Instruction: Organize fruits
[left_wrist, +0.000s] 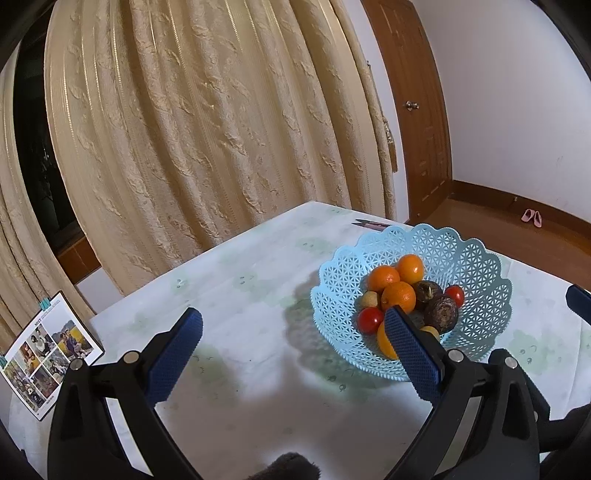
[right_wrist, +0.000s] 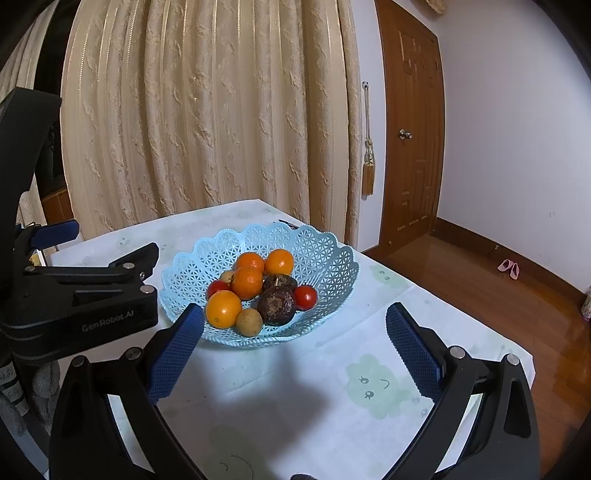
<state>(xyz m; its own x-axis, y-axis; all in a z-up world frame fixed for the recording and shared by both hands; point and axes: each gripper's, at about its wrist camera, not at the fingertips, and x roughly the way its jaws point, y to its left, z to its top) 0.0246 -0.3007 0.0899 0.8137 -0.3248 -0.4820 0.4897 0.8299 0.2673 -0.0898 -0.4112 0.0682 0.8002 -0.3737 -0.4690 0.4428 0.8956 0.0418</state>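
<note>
A light blue lattice basket (left_wrist: 461, 251) (right_wrist: 325, 254) stands on the white tablecloth and holds several oranges (left_wrist: 399, 295) (right_wrist: 247, 282), two cherry tomatoes (left_wrist: 370, 319) (right_wrist: 305, 297), two dark brown round fruits (left_wrist: 441, 314) (right_wrist: 276, 305) and small tan fruits (right_wrist: 249, 322). My left gripper (left_wrist: 293, 332) is open with nothing between its fingers, left of the basket, its right finger overlapping the basket's near rim. My right gripper (right_wrist: 295, 326) is open and empty, just in front of the basket. The left gripper's black body (right_wrist: 81, 295) shows at the left of the right wrist view.
A photo calendar (left_wrist: 48, 350) stands at the table's left edge. Cream curtains (left_wrist: 207, 129) hang behind the table, a wooden door (right_wrist: 410, 129) to the right. Pink slippers (right_wrist: 509, 267) lie on the wood floor. The table's right edge (right_wrist: 461, 306) drops to the floor.
</note>
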